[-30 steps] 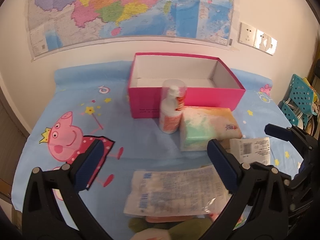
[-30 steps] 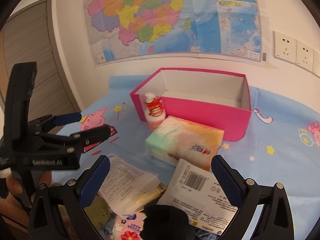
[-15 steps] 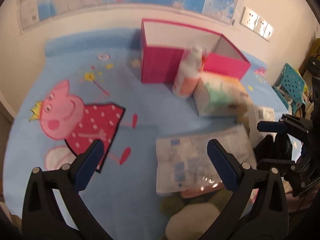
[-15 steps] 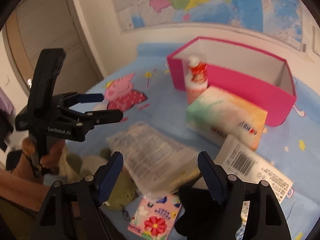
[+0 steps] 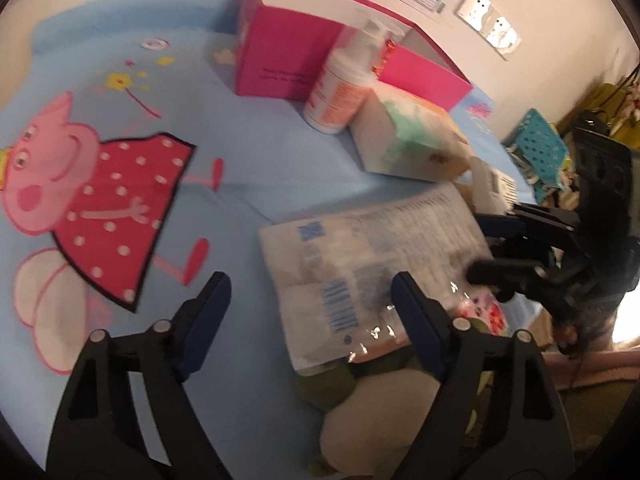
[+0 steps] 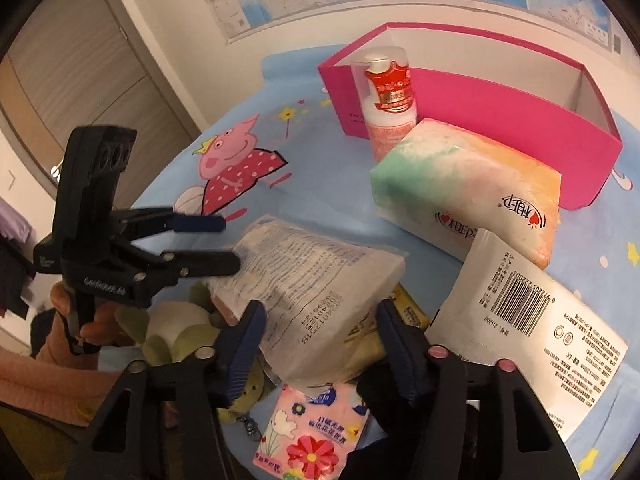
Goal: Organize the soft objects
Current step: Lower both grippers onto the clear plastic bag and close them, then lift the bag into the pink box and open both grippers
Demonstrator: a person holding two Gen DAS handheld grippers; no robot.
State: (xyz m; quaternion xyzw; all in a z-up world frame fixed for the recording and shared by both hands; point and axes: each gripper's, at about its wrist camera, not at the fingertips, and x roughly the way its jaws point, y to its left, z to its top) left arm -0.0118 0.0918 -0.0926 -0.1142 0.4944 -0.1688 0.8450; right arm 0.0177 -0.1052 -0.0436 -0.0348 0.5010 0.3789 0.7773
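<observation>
The right claw is closing in over the clear plastic pack printed with small text, its blue pads straddling the pack's near end with jaws that have just been narrowing — the pads are looking close to the pack's sides, yet they are not visibly pressing on it, so I am reading this claw as open. The left claw is coming at the same pack from its other end; its jaws have likewise been narrowing, one pad is overlapping the pack's corner while the other is hanging over bare blue cloth, and nothing is gripped. The step in hand, as I judge it, is the first pick: taking the pack so it can go into the pink box, which is standing empty at the back of the surface. The pack itself is lying slanted on top of a green plush toy and a yellow packet, just in front of the pastel tissue pack and beside the white barcoded pouch. The next move is calling for the jaws to finish closing on the pack alone — not the plush beneath — then a lift clear of the pump bottle.
</observation>
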